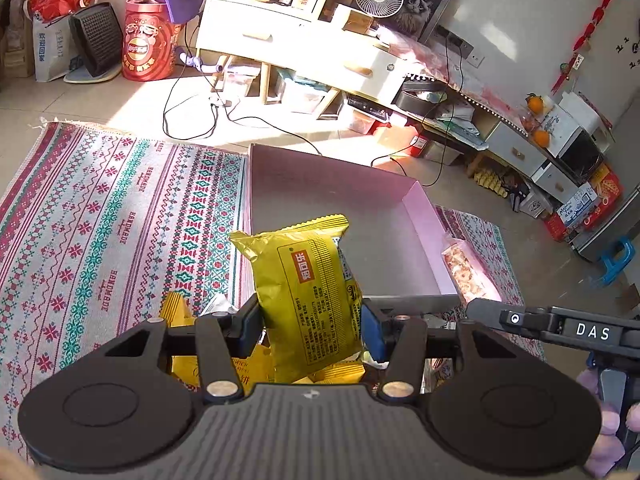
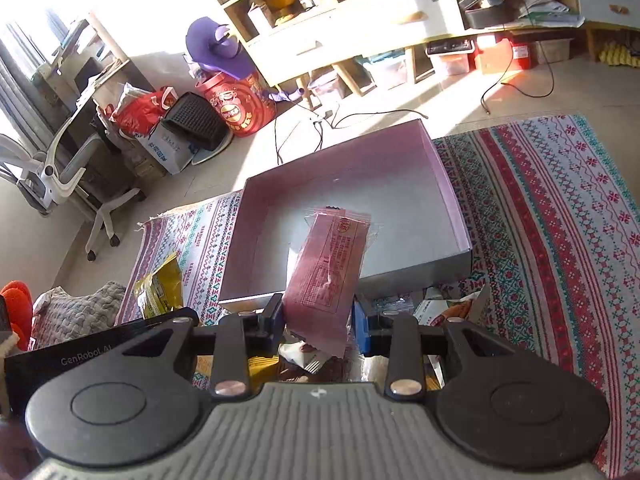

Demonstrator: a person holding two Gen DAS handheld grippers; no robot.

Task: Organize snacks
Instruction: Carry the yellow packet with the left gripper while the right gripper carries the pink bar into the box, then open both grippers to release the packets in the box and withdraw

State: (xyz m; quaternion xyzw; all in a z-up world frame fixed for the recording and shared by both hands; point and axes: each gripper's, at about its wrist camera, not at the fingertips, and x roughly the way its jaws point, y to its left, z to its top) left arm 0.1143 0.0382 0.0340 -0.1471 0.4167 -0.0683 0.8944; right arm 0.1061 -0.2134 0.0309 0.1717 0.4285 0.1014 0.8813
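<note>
Two grippers we held clenched: left gripper [image 1: 310,326] grasping a yellow foil snack packet [image 1: 308,292], right gripper [image 2: 318,326] a flat red plastic-wrapped snack bar [image 2: 330,264], above the shallow pink cardboard box [image 2: 448,192].

Box [image 1: 320,184] on rug [image 1: 100,220]; snack pile [image 2: 304,356] before box; cabinet [image 1: 280,24] behind.

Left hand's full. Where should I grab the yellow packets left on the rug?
Take one yellow packet by a crimped end seam, coming from above. The packets lie flat and overlapping in a heap under the left gripper, so the flat faces offer the fingers no edge.
</note>
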